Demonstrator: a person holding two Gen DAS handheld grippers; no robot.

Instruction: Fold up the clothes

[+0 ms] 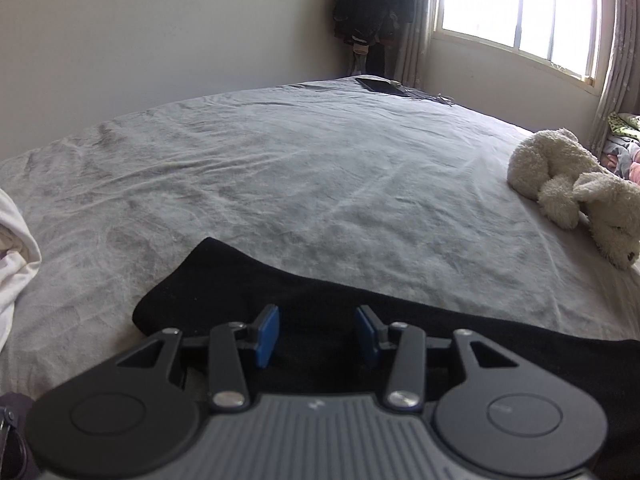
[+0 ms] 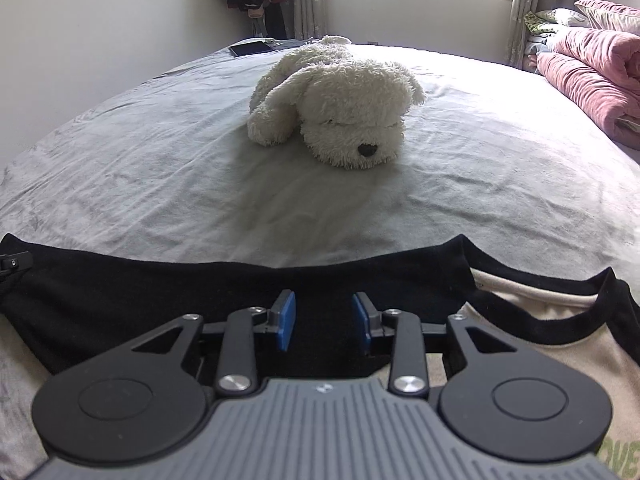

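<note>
A: How are the claws set?

B: The left gripper (image 1: 318,334) and right gripper (image 2: 324,326) are held spread, nothing pinched, low in each frame over the black sleeve (image 2: 240,292) of the shirt (image 2: 560,332) laid on the bed (image 2: 160,168).

A: Which step is judged to be in hand?

B: Sleeve folding, probably. The sleeve edge must be pinched, then carried inward.

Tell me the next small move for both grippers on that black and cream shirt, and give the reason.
Probably lower both and close on the black sleeve. The left gripper and right gripper both stand open above that dark cloth, pads apart with nothing pinched, and the shirt lies flat and unfolded on the bed. A fold needs a grip first.
</note>
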